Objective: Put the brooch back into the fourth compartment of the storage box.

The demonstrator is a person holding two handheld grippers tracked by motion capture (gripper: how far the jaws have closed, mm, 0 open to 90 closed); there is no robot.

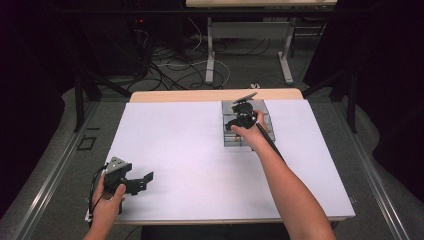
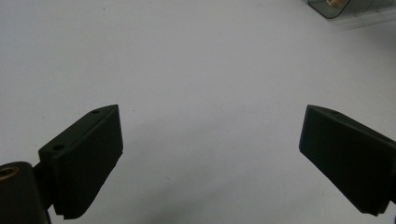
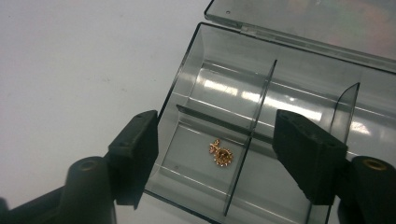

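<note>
Charm [image 3: 221, 154] is lying in the open box [image 3: 299, 93]; right hand-held gripper [image 3: 215, 140] is hovering spread above, likely needing to descend and pinch it; left hand-held gripper [image 2: 210, 154] is idling, released.

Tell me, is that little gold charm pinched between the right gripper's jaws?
No: the charm lies loose on the floor of a box compartment, while the right gripper stands wide open above it.

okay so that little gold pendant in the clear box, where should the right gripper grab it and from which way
Judging from the right gripper view, the gold pendant lies flat in a corner compartment of the clear box. Come straight down with the right gripper, jaws open, astride its round body; the walls and divider block any sideways approach.
</note>
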